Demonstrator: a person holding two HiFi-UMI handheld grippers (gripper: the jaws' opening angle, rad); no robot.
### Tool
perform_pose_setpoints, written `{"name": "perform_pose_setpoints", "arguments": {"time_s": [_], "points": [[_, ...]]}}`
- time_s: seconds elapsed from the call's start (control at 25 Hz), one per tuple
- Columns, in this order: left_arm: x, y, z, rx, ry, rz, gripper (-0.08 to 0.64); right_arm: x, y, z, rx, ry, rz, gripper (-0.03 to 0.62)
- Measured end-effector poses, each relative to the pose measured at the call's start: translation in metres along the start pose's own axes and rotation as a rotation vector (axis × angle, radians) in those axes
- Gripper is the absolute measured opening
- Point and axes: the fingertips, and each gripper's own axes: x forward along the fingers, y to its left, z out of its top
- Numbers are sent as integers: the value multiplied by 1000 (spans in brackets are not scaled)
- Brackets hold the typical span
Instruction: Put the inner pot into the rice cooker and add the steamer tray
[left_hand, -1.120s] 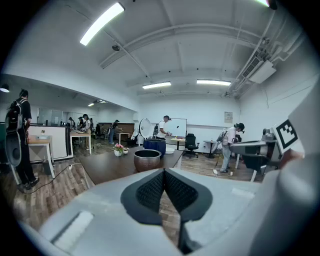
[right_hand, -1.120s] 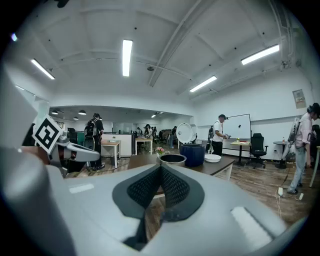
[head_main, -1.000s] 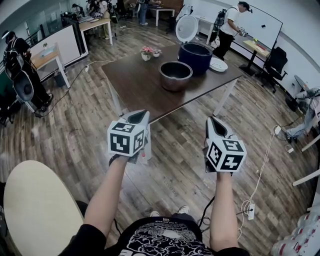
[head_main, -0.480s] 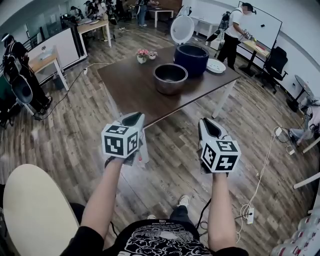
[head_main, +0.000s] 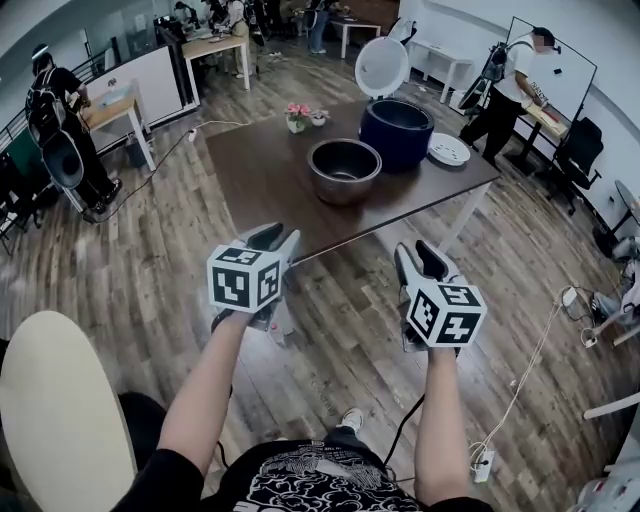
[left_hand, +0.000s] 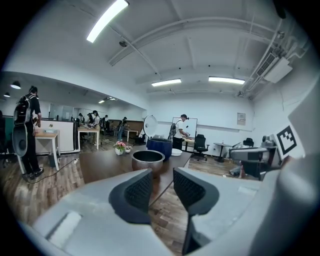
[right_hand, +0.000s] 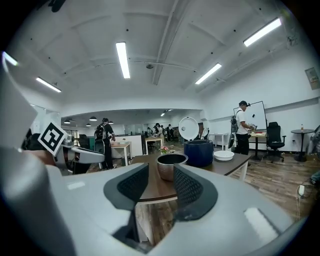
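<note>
A metal inner pot (head_main: 344, 170) stands on the dark brown table (head_main: 260, 170). Behind it is the dark blue rice cooker (head_main: 397, 130), its white lid (head_main: 382, 68) raised. The white steamer tray (head_main: 449, 150) lies to the cooker's right. My left gripper (head_main: 277, 238) and right gripper (head_main: 418, 258) hover over the floor, short of the table's near edge and pointing at it. Both have just been opening and stand a little apart with nothing between the jaws. The left gripper (left_hand: 162, 182) looks toward the pot (left_hand: 148, 159). The right gripper (right_hand: 161, 182) frames the pot (right_hand: 171, 165) and cooker (right_hand: 198, 151).
Two small flower pots (head_main: 297, 116) sit at the table's far edge. A cream round surface (head_main: 60, 420) is at my lower left. A cable and power strip (head_main: 484, 462) lie on the wooden floor at the right. People stand at desks beyond the table.
Both grippers have moved forward toward the table, which now looks nearer. Their jaws, shut a second ago, now stand slightly apart.
</note>
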Motion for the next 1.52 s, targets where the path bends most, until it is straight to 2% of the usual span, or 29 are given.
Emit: {"name": "perform_pose_setpoints", "arguments": {"time_s": [0.48,0.64,0.88,1.04,1.24,1.52], "points": [[48,-41,21,-20,-5,50,246,14,-59,16,24,4,129,301],[58,-58,20,-4,1,51,291,14,-72,21,18,3,162,321],[70,-69,20,-23,12,77,348,18,-91,22,5,7,175,391],[73,-64,27,-29,-10,120,383,21,-100,20,-2,2,172,434],[79,-59,36,-15,-28,163,433,29,-111,23,-2,3,169,443],[92,-41,35,-54,-36,190,443,52,-119,24,-8,1,183,443]]}}
